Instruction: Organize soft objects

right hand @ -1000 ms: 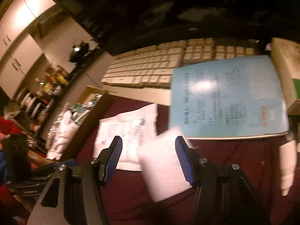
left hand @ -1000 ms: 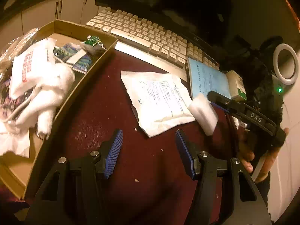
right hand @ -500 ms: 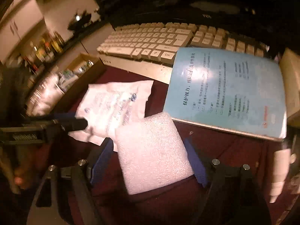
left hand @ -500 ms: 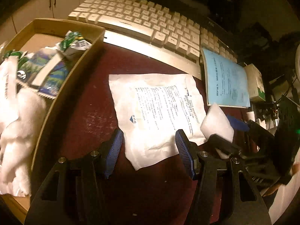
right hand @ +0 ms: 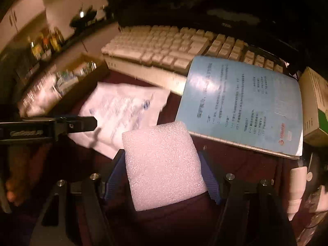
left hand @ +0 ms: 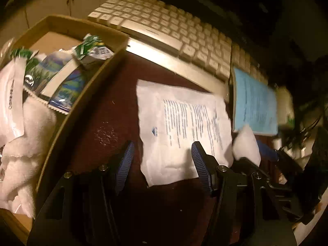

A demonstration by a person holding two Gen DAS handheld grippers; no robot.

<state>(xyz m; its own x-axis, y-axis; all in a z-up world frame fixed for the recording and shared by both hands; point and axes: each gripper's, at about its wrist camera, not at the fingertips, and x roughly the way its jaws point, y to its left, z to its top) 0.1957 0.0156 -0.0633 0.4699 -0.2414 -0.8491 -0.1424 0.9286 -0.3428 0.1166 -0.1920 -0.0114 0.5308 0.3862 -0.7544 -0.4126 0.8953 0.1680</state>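
Since a second ago my left tool (left hand: 162, 162) has slid across the tabletop (left hand: 106, 127) from bare maroon surface to the near edge of the white printed pouch (left hand: 184, 127), and the foam block (right hand: 162, 164) that was a blurred shape between my right tool's fingers now sits sharp and square between them. My left tool stands wide open with nothing in its grip; the pouch's lower edge lies flat on the tabletop between and just beyond its two blue pads, not touched by either that I can make out. My right tool (right hand: 162, 174) is closing on the foam block, which fills the gap from one blue pad to the other and rests on the tabletop; the pads sit against its sides, though I cannot tell how hard they press. From the left view the foam block (left hand: 246, 145) shows just right of the pouch, beside the corner of the blue booklet (right hand: 242, 104). Counting: one foam block, one white pouch, one blue booklet, one keyboard (left hand: 170, 32) behind them, and one cardboard tray (left hand: 86, 94) to the left. In the tray lie one mass of white fluffy stuffing (left hand: 22, 155), one white printed bag (left hand: 10, 102), and several green and blue packets (left hand: 61, 78) too jumbled to count.
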